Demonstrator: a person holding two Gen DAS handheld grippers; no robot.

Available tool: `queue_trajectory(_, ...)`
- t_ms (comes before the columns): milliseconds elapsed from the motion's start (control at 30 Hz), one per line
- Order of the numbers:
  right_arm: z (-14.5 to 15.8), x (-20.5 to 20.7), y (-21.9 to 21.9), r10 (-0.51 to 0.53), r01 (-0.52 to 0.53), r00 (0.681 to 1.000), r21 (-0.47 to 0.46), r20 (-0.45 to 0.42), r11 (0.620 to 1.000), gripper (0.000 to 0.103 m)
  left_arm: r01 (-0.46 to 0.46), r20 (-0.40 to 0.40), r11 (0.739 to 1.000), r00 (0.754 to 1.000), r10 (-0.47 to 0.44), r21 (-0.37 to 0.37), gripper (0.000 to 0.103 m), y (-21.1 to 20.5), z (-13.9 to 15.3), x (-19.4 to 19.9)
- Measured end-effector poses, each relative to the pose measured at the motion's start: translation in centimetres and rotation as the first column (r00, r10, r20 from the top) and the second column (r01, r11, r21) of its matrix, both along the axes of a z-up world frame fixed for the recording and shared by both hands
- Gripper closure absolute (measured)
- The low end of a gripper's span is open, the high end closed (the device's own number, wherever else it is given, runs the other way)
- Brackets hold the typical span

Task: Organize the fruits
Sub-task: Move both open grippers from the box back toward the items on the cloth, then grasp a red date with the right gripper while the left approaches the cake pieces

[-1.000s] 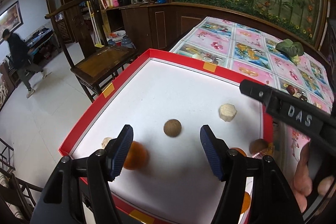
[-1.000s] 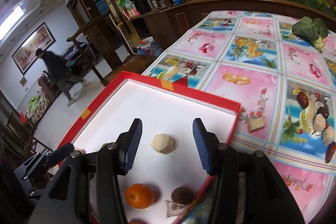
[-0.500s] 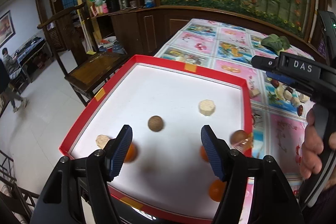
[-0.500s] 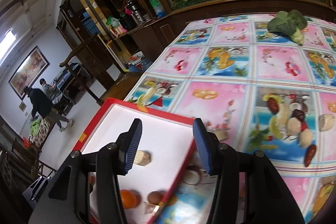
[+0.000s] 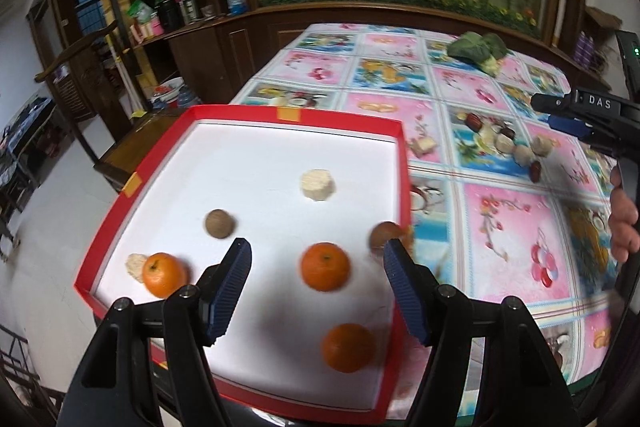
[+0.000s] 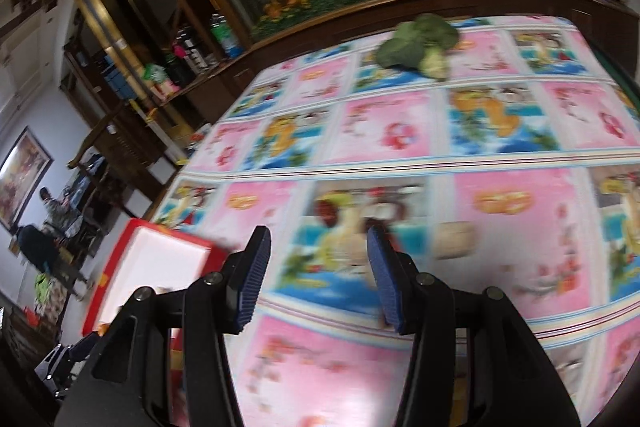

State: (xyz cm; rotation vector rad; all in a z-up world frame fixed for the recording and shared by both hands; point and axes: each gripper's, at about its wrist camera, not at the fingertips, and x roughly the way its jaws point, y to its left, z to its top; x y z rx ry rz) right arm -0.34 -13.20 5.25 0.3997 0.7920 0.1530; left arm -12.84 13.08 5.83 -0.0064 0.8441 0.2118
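A red-rimmed white tray holds three oranges, two brown round fruits and two pale lumps. My left gripper is open and empty above the tray's near part, the middle orange between its fingers' line. My right gripper is open and empty over the fruit-print tablecloth; it shows in the left wrist view at far right. The tray corner shows at lower left in the right wrist view. Small fruits lie on the cloth.
A green leafy vegetable lies at the table's far side, also in the right wrist view. A pale block lies on the cloth. A wooden chair stands left of the tray. Dark wooden cabinets line the back.
My left gripper has pulled back and swung right, so more of the tray's oranges show. My right gripper has swung right, off the tray and over the tablecloth. Both stayed open.
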Motion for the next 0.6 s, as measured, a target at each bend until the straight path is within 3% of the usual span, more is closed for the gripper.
queue_trajectory(367,-1.0,-1.2,-7.9,-0.060,0.056,0.994,-0.053,-0.087,0.997,0.051,0.148,0.003,0.989,0.989,-0.148,0.013,0.035,-4.7,0.0,2.8)
queue_trajectory(467,-1.8,-0.8,-8.1,-0.044,0.041,0.992,-0.023,-0.121,0.999,0.051,0.178,-0.017,0.984,0.984,-0.178,-0.003,0.035,-5.9,-0.8,4.0)
queue_trajectory(600,-2.4,-0.5,-5.7,0.052,-0.062,0.986,-0.055,-0.159,0.997,0.051,0.201,-0.030,0.979,0.979,-0.202,-0.031,0.035,-6.8,-1.6,5.1)
